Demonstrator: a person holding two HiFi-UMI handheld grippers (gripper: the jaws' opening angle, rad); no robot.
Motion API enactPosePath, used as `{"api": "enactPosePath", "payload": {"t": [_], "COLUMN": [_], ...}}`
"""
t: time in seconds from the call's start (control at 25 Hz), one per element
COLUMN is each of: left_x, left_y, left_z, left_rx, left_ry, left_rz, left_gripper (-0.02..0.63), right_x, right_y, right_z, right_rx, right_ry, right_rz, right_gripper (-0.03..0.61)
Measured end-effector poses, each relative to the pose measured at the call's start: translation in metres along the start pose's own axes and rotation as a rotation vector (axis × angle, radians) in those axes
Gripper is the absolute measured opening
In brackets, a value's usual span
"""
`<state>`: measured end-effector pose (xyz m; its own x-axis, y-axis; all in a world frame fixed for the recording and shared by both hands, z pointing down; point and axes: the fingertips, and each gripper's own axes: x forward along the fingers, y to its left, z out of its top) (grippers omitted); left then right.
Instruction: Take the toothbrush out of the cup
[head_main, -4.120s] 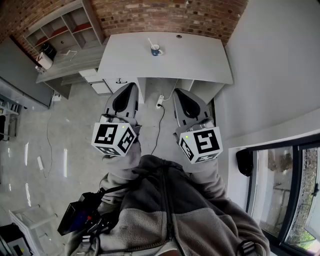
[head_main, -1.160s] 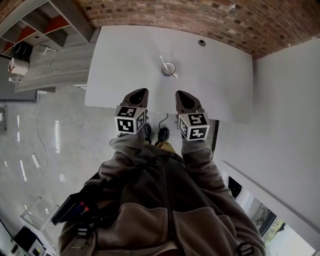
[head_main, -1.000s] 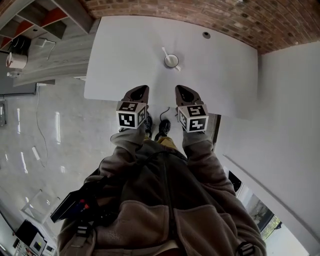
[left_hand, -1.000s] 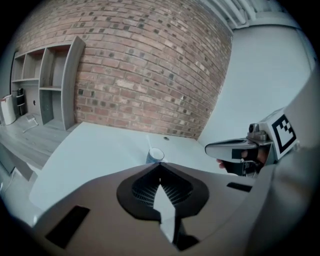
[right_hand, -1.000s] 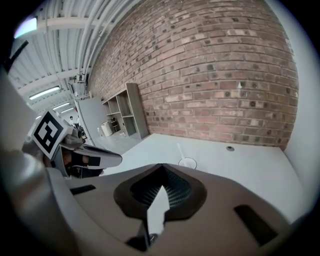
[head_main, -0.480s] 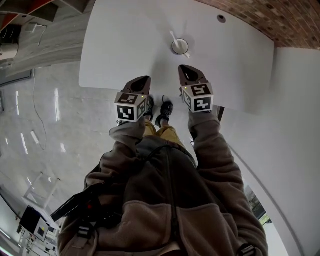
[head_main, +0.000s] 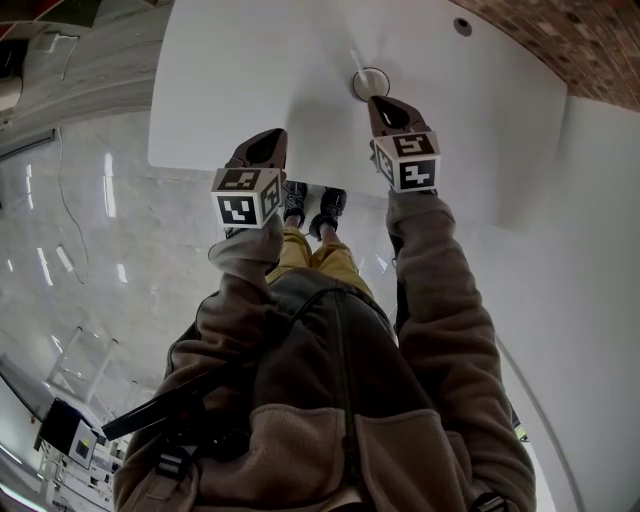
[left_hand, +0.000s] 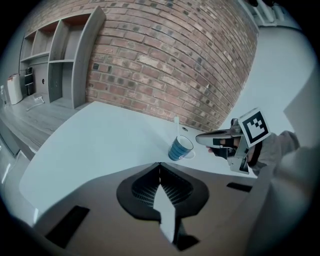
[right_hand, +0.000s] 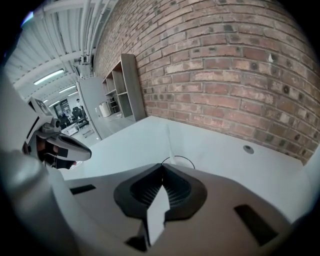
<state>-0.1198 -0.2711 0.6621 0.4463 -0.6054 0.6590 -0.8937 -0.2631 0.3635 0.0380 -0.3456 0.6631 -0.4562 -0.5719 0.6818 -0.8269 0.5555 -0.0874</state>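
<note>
A blue striped cup (left_hand: 180, 148) stands on the white table (head_main: 230, 70), with a white toothbrush (left_hand: 176, 124) upright in it. From above, the cup (head_main: 370, 82) shows its round rim and the toothbrush (head_main: 356, 60) leans up-left. My right gripper (head_main: 376, 101) is shut, its tip right at the cup's near side. In the right gripper view its jaws (right_hand: 162, 166) hide all but the cup's rim (right_hand: 178, 159) and the toothbrush (right_hand: 169, 140). My left gripper (head_main: 274, 136) is shut over the table's front edge, left of the cup; its jaws (left_hand: 160, 165) hold nothing.
A brick wall (right_hand: 240, 75) runs behind the table. A round cable hole (head_main: 461, 25) sits at the table's far right. Grey shelves (left_hand: 55, 65) stand to the left. The person's shoes (head_main: 310, 205) are at the table's front edge.
The person has stepped up to the table. The right gripper has moved forward to the cup's near side. The left gripper stays back at the front edge.
</note>
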Motion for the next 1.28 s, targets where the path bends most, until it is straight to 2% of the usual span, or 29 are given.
{"api": "enactPosePath", "payload": {"t": [0.28,0.4,0.64,0.88,1.12,1.28], "left_x": [0.006,0.004,-0.002,-0.009,-0.012,-0.016], "left_y": [-0.001,0.004,0.014,0.022,0.026,0.019], "left_z": [0.003,-0.001,-0.007,-0.014,-0.012,0.001], "left_rx": [-0.009,-0.019,-0.035,-0.043,-0.041,-0.007], "left_ry": [-0.001,0.005,0.01,0.018,0.004,-0.016], "left_rz": [-0.02,-0.01,0.007,0.023,0.034,0.029], "left_gripper": [0.005,0.005,0.005,0.005,0.005,0.005], "right_x": [0.031,0.042,0.059,0.07,0.068,0.045], "right_y": [-0.006,-0.011,-0.02,-0.018,-0.021,-0.021], "right_z": [0.001,-0.001,-0.008,-0.005,-0.001,0.019], "right_rx": [-0.055,-0.084,-0.156,-0.184,-0.2,-0.181], "right_ry": [0.062,0.099,0.187,0.243,0.213,0.121], "right_rz": [0.018,0.013,0.002,0.005,-0.031,-0.061], "right_gripper": [0.004,0.051,0.052,0.052,0.051,0.051]}}
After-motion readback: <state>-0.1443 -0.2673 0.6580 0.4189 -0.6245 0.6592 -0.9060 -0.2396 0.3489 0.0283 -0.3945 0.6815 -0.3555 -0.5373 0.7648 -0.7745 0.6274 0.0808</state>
